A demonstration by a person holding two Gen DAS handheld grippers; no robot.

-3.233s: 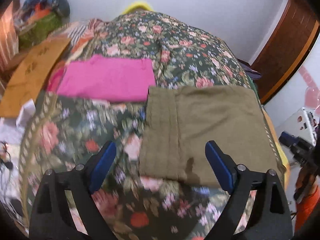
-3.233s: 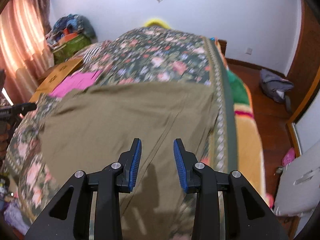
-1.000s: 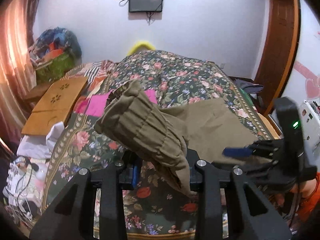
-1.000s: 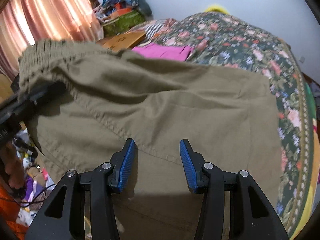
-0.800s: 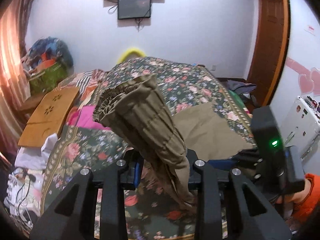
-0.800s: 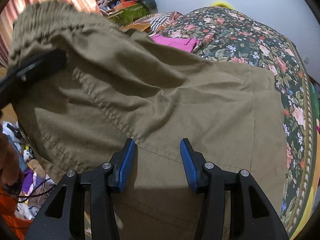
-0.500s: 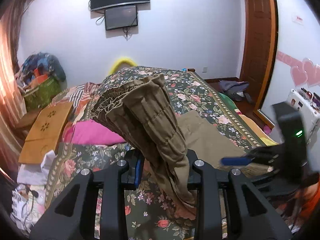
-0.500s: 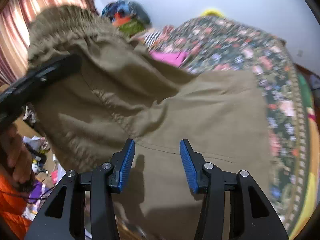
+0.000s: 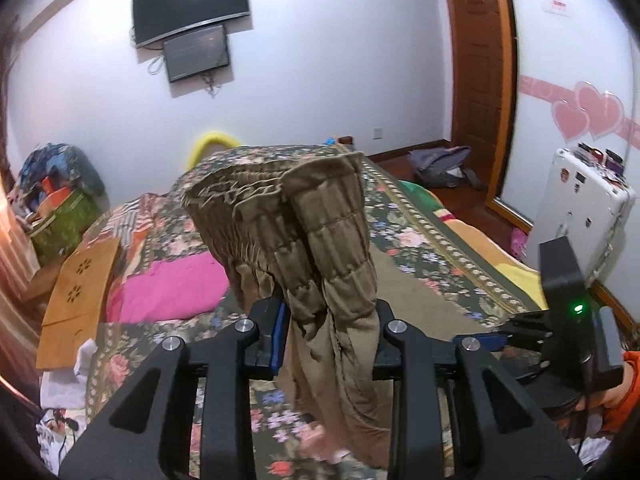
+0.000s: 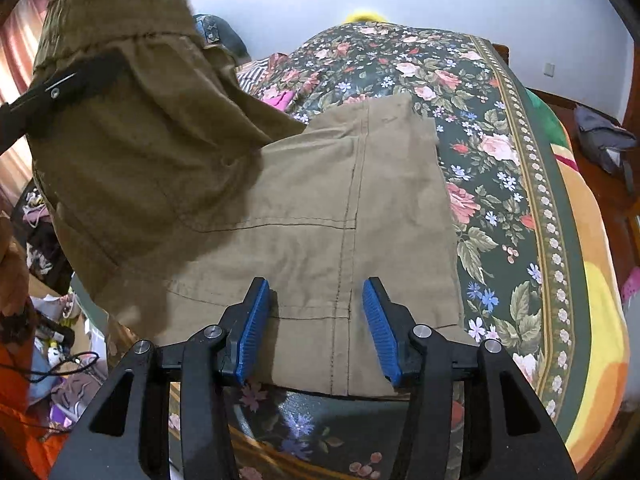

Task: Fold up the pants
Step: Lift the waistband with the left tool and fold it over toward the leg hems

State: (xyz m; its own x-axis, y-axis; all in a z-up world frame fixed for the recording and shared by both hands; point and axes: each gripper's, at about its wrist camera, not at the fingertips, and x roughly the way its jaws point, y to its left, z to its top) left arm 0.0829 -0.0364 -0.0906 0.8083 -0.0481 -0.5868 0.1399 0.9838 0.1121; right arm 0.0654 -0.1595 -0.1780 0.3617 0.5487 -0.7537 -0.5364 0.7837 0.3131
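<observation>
Lilac-white walls, a dark wall-mounted television (image 9: 191,9) and a brown wooden door (image 9: 476,60) frame the bed with its dark floral bedspread (image 10: 472,92), which fills the middle of both views. On it lie my olive-khaki cotton pants (image 10: 320,216), and only part of them rests flat.

My left tool (image 9: 326,338) is clenched on the gathered elastic waistband end, which stands bunched up in the centre of the left wrist view with cloth hanging down between the pads. My right tool (image 10: 316,328) is released, its blue pads spread wide and poised over the near hem at the lower middle of the right wrist view; I cannot tell whether it touches the cloth.

I judge the risks this way. The lifted end is a thick wad, so it may slide out of my left grip. Nothing pins the flat part, so a further pull could drag the whole garment across the bedspread and skew the fold. The near hem lies at the bed's edge, so it could slip off.

A folded bright pink cloth (image 9: 172,290) lies at the left of the left wrist view, near the lifted end, and could catch.

As for containers, a green box (image 9: 64,224) at the far left holds a heap of coloured clothing, details too small to tell. A white case (image 9: 580,216) at the right carries small items on top.
</observation>
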